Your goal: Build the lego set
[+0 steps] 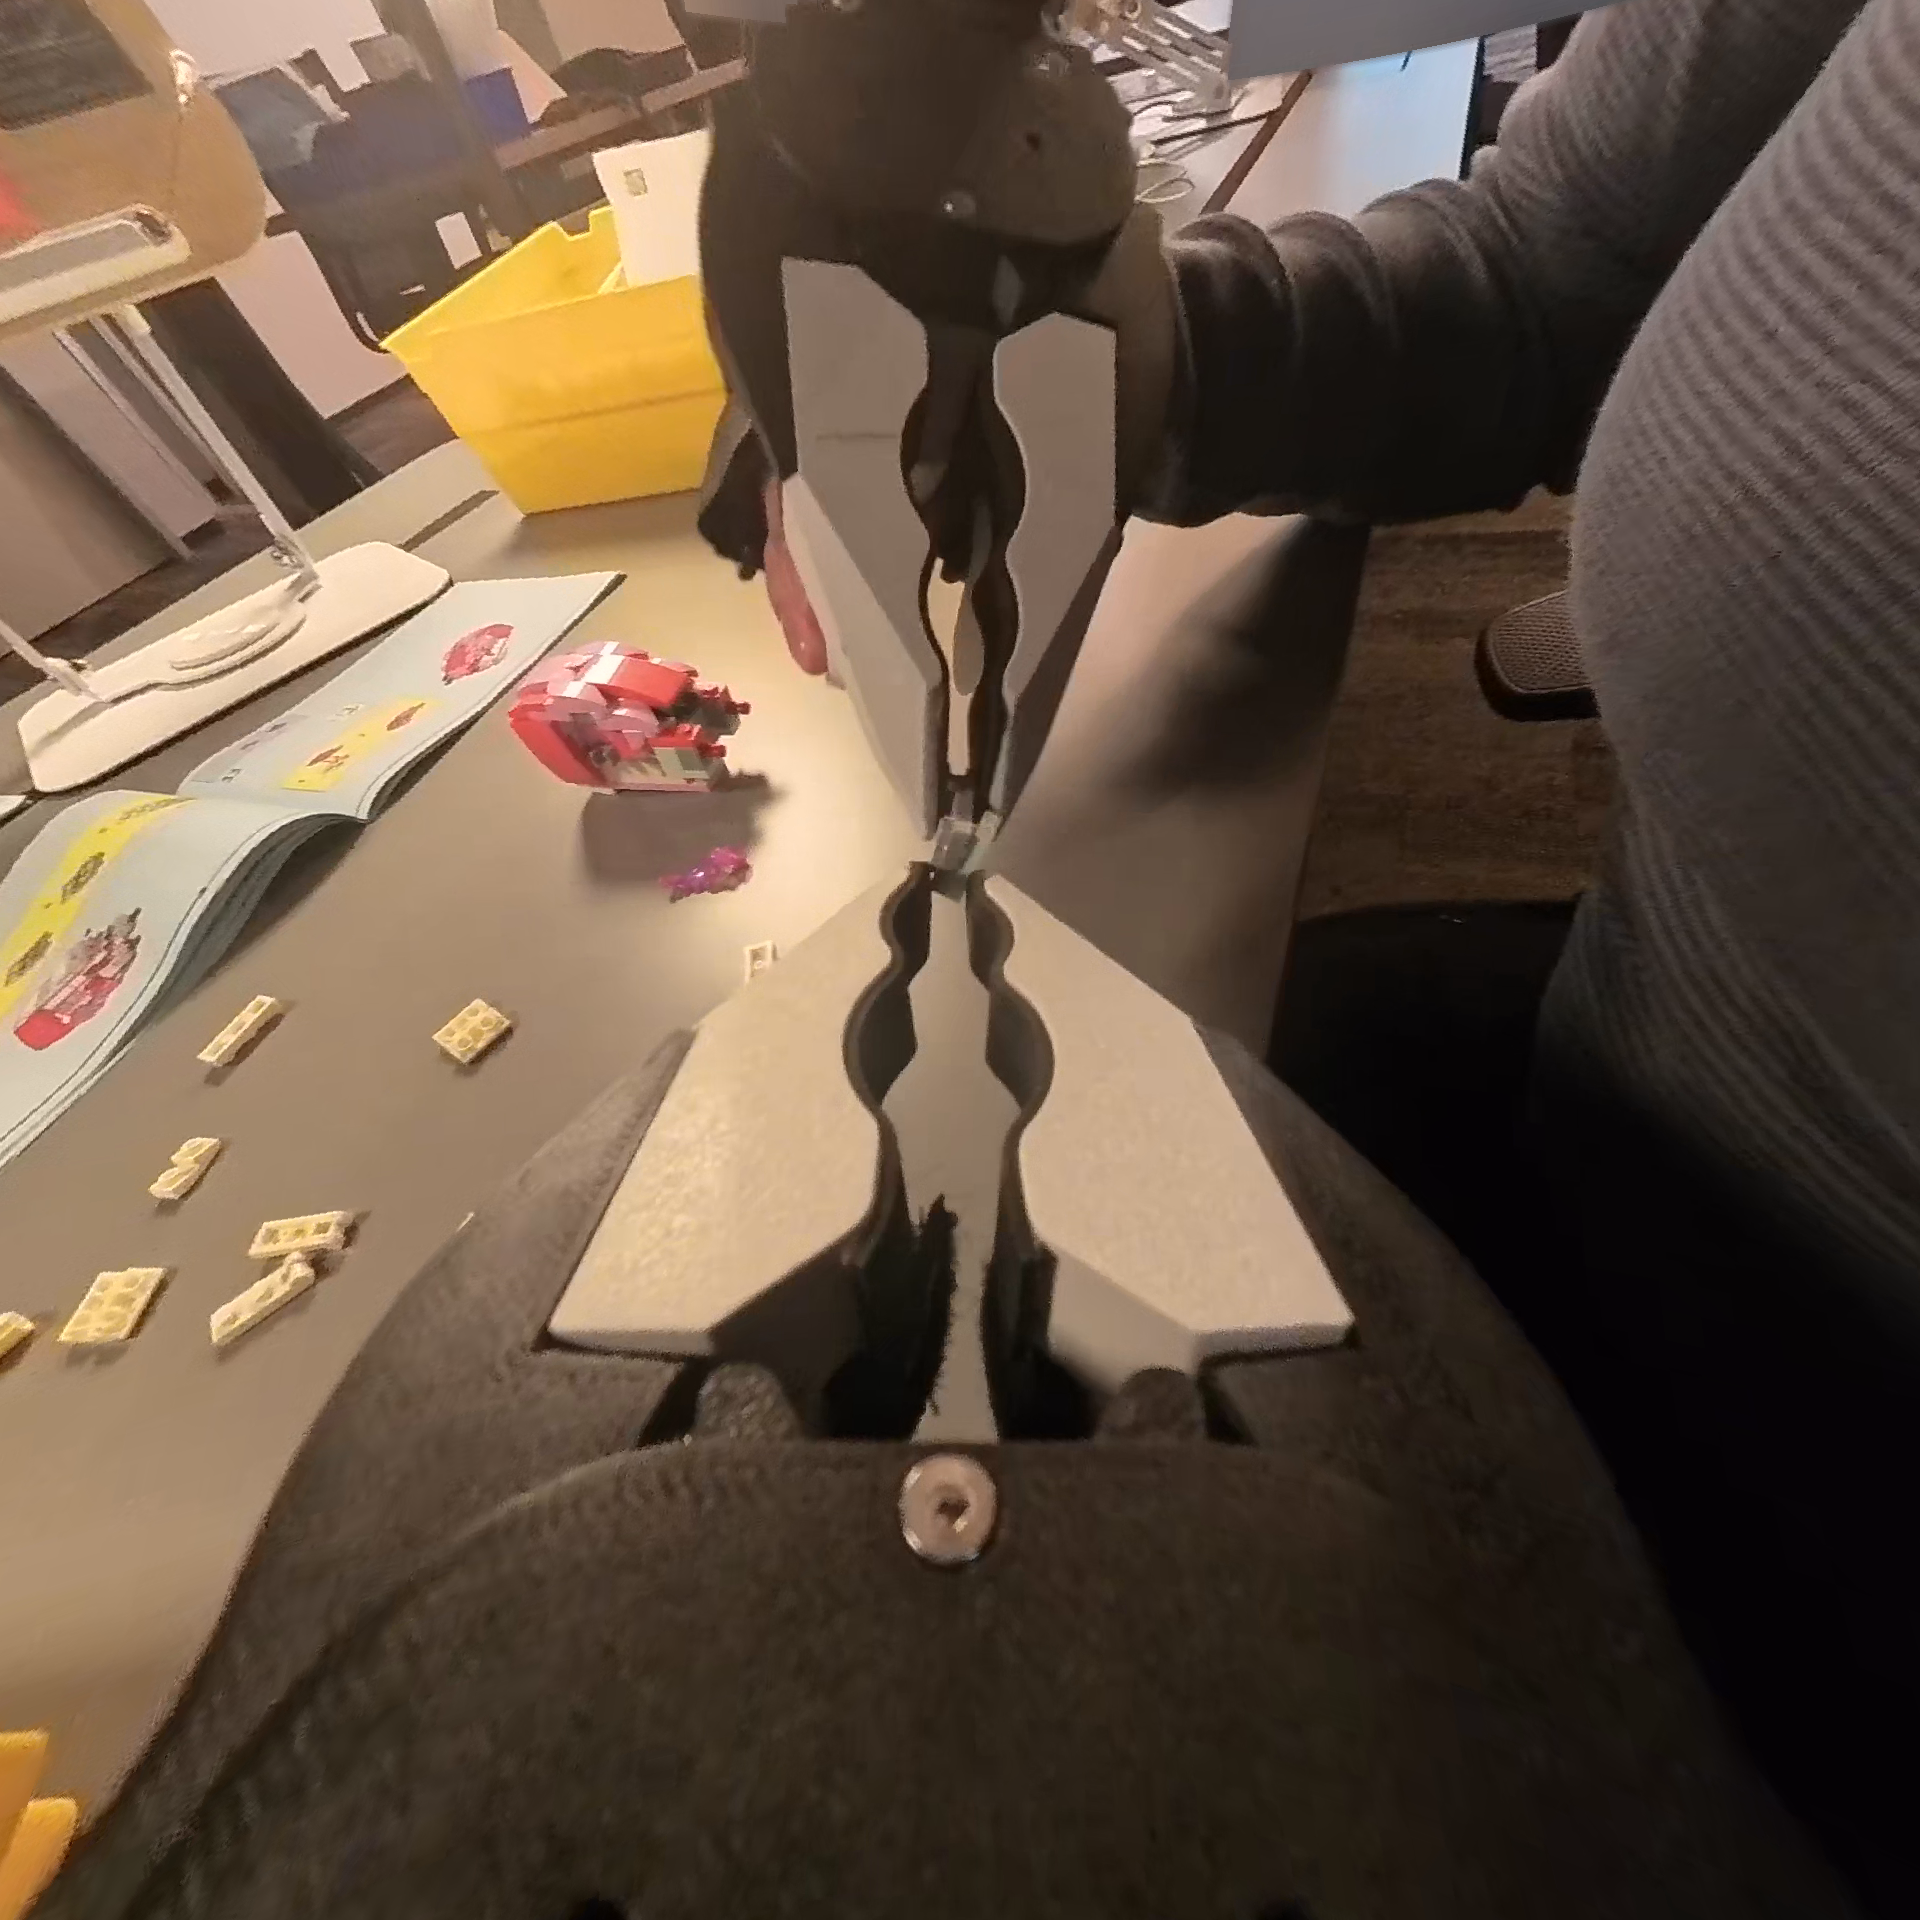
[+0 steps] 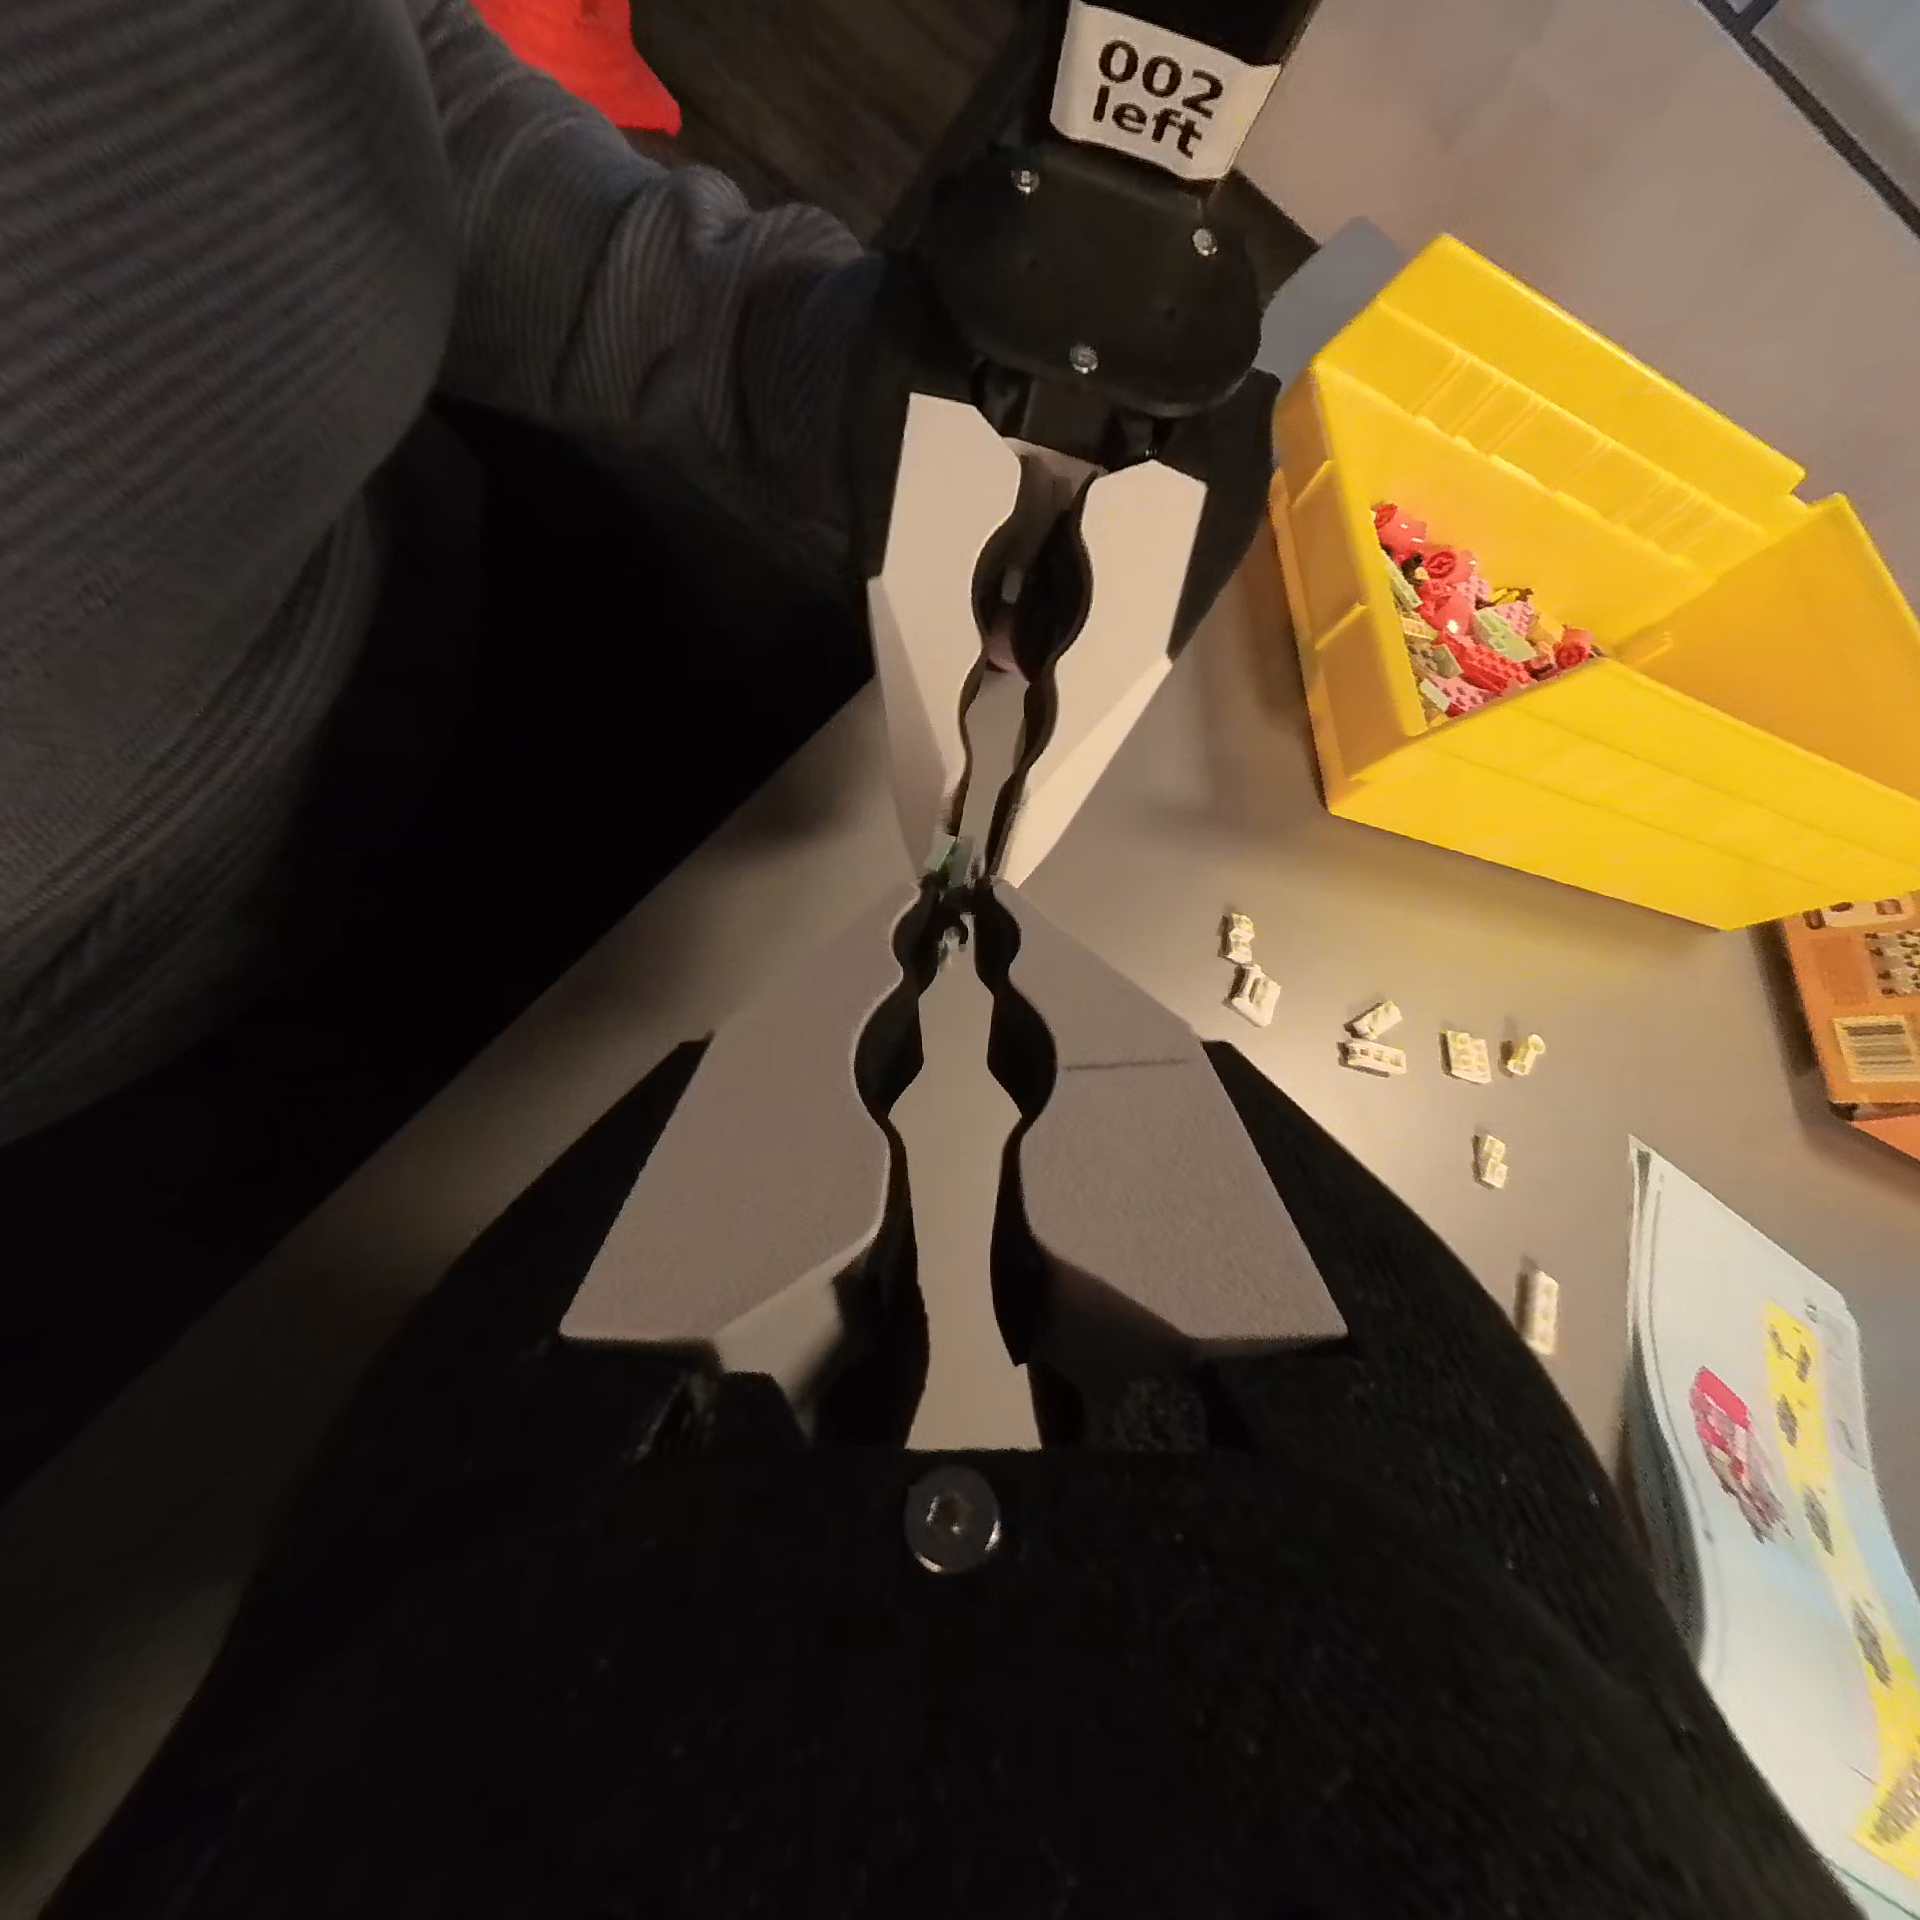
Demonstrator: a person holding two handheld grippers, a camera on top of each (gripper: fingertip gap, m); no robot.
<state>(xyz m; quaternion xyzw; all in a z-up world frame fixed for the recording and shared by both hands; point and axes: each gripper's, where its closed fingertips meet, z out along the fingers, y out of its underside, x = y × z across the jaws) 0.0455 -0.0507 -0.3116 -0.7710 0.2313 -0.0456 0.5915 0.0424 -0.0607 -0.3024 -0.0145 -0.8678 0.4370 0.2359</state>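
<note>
Above the near edge of the tabletop (image 1: 499, 894), in the left wrist view, the left gripper (image 1: 943, 885) met the right gripper (image 1: 971, 821) tip to tip. Its jaws were almost closed, and a small grey brick piece (image 1: 958, 844) sat at the meeting point, its lower end pinched between the left fingertips. The right gripper came from above, also nearly closed on the upper end of the same piece. On the tabletop to the left lay a red and pink brick model (image 1: 623, 722), a small purple piece (image 1: 707, 871), scattered cream plates (image 1: 473, 1031), an open instruction booklet (image 1: 208, 831) and a yellow bin (image 1: 566, 384). A person's grey ribbed sleeve (image 1: 1455, 343) reached in from the right.

From the right wrist view, the right gripper (image 2: 951, 914) pointed at the left gripper (image 2: 971, 847), which bore a white label. Both sets of jaws were narrowly set, clamped on a small grey-green brick piece (image 2: 951, 868) held between the 2 tips. Its exact shape was too blurred to tell. To the right sat the yellow bin (image 2: 1662, 748) with red, pink and green bricks (image 2: 1475, 623) inside, several cream plates (image 2: 1371, 1039), a booklet (image 2: 1766, 1455) and a brown box corner (image 2: 1860, 1018).
</note>
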